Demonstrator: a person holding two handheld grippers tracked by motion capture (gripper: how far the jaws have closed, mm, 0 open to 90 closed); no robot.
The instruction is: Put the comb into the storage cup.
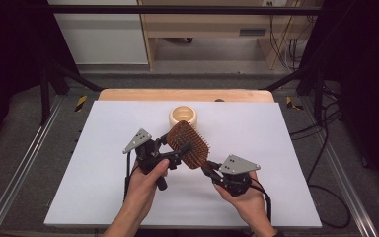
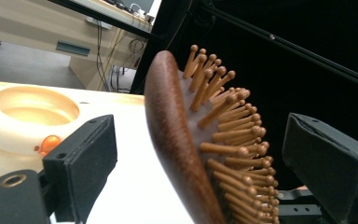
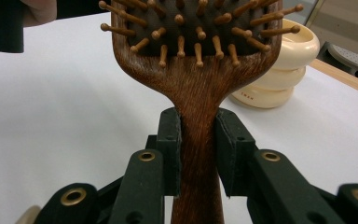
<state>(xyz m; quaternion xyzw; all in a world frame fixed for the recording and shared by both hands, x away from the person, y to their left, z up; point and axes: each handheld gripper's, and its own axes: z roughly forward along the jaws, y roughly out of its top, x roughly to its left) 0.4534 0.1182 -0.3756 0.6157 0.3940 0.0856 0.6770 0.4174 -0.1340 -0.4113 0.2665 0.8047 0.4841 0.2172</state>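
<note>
A brown wooden hairbrush (image 1: 188,143) with wooden bristles hangs above the middle of the white table. My right gripper (image 1: 209,169) is shut on its handle (image 3: 198,135), with both pads pressed against the wood (image 3: 199,149). My left gripper (image 1: 181,152) reaches in from the left and stands open around the brush head (image 2: 182,140). One jaw sits on the smooth back side and the other on the bristle side, each with a gap to the brush (image 2: 205,158). The bristles face the person's right.
A cream, ring-shaped stacked holder (image 1: 183,116) stands just behind the brush, near the table's far edge; it has a small orange mark (image 2: 49,142). The white table sheet (image 1: 103,187) lies bare around the hands. Metal rails and cables run beside the table.
</note>
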